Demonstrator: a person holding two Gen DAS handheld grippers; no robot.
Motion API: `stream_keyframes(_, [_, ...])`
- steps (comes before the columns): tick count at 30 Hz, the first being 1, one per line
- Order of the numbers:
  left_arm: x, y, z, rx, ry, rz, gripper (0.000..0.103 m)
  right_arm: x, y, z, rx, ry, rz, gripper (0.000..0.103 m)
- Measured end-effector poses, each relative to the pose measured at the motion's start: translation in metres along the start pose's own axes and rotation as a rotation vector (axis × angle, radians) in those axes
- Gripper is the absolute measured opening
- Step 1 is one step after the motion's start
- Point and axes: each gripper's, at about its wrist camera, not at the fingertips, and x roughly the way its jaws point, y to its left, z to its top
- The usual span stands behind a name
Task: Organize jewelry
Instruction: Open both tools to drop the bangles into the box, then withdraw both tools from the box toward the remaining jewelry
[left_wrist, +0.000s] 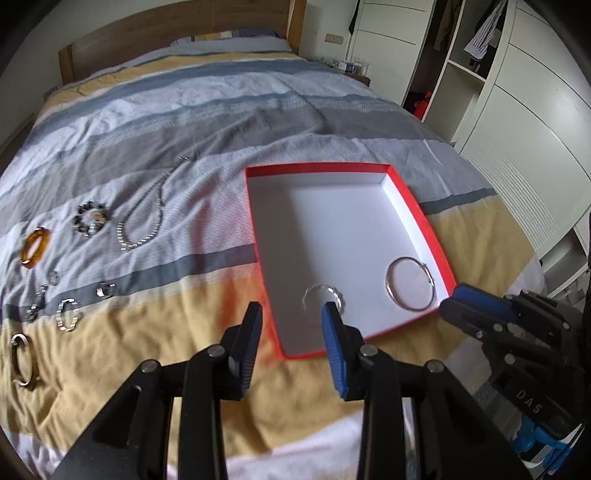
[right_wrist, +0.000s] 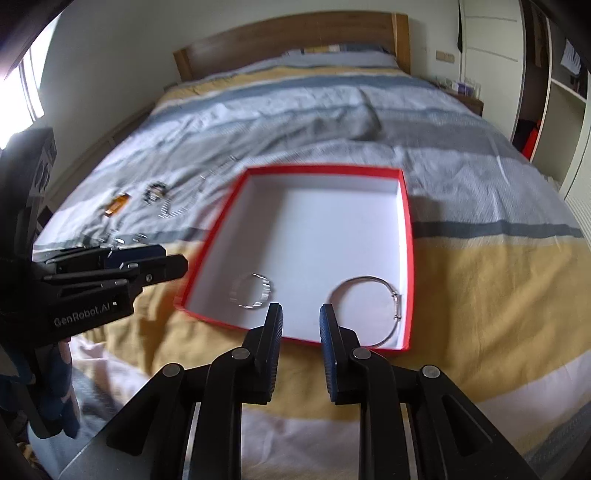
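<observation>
left hand-held gripper (left_wrist: 291, 314) spread, empty | right hand-held gripper (right_wrist: 301, 317) spread, empty | over red box (right_wrist: 406, 221) near edge

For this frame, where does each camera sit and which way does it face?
Left wrist: on the left gripper, looking down at the bed; its open fingers show, the right gripper at right.
Right wrist: on the right gripper, same direction; open fingers, left gripper at left.
Shared: red box, two bracelets inside.

A home bedroom: striped bed (left_wrist: 221, 110), wooden headboard (right_wrist: 295, 37), white wardrobe (left_wrist: 517, 110).
</observation>
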Motion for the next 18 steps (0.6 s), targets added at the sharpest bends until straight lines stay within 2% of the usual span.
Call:
stream_keyframes(7, [-0.071,0.020,-0.026,0.005,-0.052,0.084,0.032,-0.053,0.045,-0.002,-0.028,-0.088,0.038,0.023])
stream_keyframes(18, [-0.179,0.086,-0.074,-0.094,-0.177,0.198,0.032,-0.133,0.124,-0.012,-0.126,-0.212,0.089,0.024])
